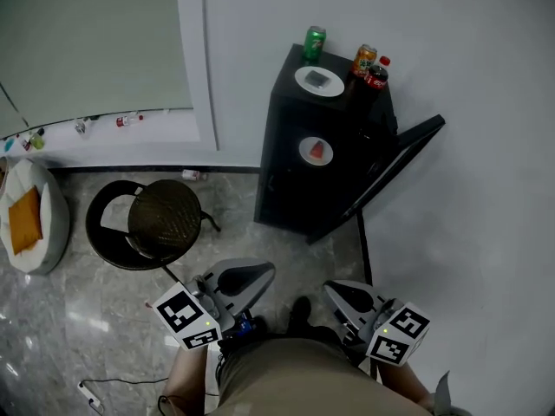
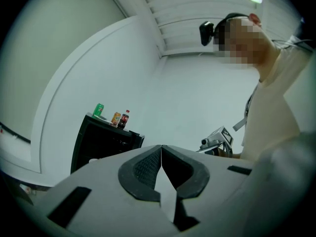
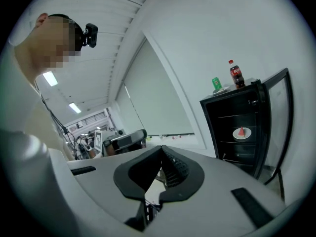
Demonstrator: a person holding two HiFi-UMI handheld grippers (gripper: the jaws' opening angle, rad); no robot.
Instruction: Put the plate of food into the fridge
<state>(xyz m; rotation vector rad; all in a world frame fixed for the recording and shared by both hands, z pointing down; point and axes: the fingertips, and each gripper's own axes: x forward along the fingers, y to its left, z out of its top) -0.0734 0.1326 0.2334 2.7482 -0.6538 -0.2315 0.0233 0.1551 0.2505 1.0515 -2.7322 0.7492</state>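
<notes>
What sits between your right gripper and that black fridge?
Nothing. In the head view, only bare grey floor separates the right gripper from the fridge.

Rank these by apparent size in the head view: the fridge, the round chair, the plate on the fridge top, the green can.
1. fridge
2. round chair
3. plate on the fridge top
4. green can
The gaps are plain, so there are no ties.

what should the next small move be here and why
Probably bring the right gripper toward the open door of the black mini fridge and push it shut. The white plate with the red wedge of food already sits on a shelf inside, and both it and the left gripper are shut and empty, held by the person's waist.
</notes>
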